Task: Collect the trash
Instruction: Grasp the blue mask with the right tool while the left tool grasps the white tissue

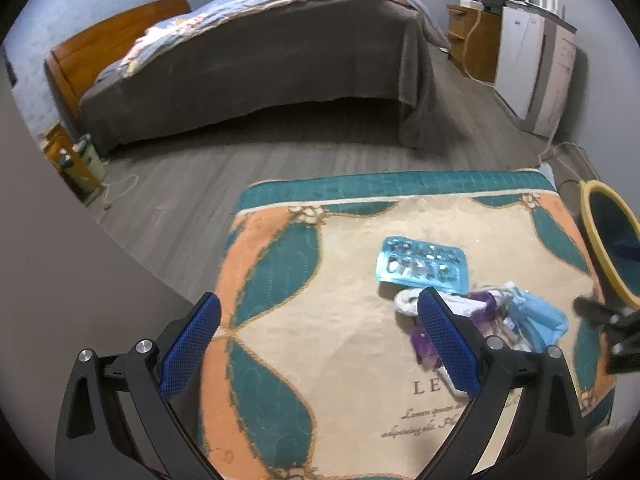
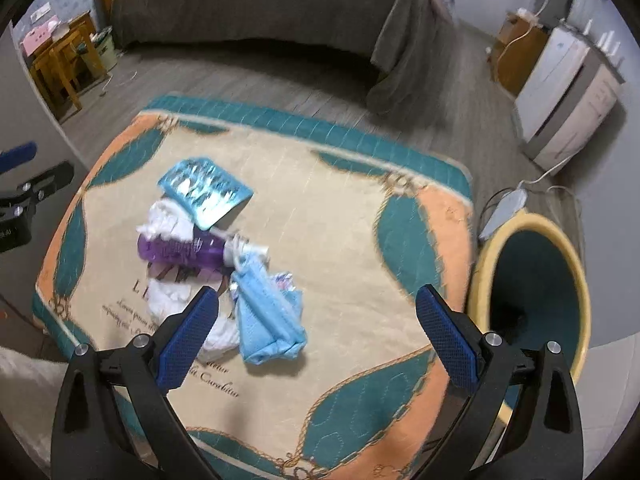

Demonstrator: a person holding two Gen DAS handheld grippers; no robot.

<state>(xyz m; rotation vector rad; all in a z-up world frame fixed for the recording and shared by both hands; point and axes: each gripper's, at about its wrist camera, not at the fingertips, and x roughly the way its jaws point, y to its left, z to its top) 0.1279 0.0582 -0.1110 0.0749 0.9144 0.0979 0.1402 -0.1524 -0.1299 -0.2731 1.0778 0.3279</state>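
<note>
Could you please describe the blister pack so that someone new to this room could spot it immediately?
Find the patterned rug on the floor in front of the bed; a small heap of trash lies on it. The blister pack is at the bed-side end of that heap, the only flat, shiny turquoise rectangle with rows of bubbles, unlike the purple bottle and crumpled blue mask nearby.

My right tool (image 2: 316, 340) hangs over the rug (image 2: 340, 220), jaws wide apart, and my left tool (image 1: 320, 340) likewise at the rug's left side. On the rug lies the trash: the blister pack (image 2: 206, 192) farthest from me, the bottle (image 2: 184, 252) before it on tissues (image 2: 168, 220), the mask (image 2: 268, 320) nearest. The bin (image 2: 532, 292) stands right of the rug, the bed (image 2: 260, 4) behind.
</note>
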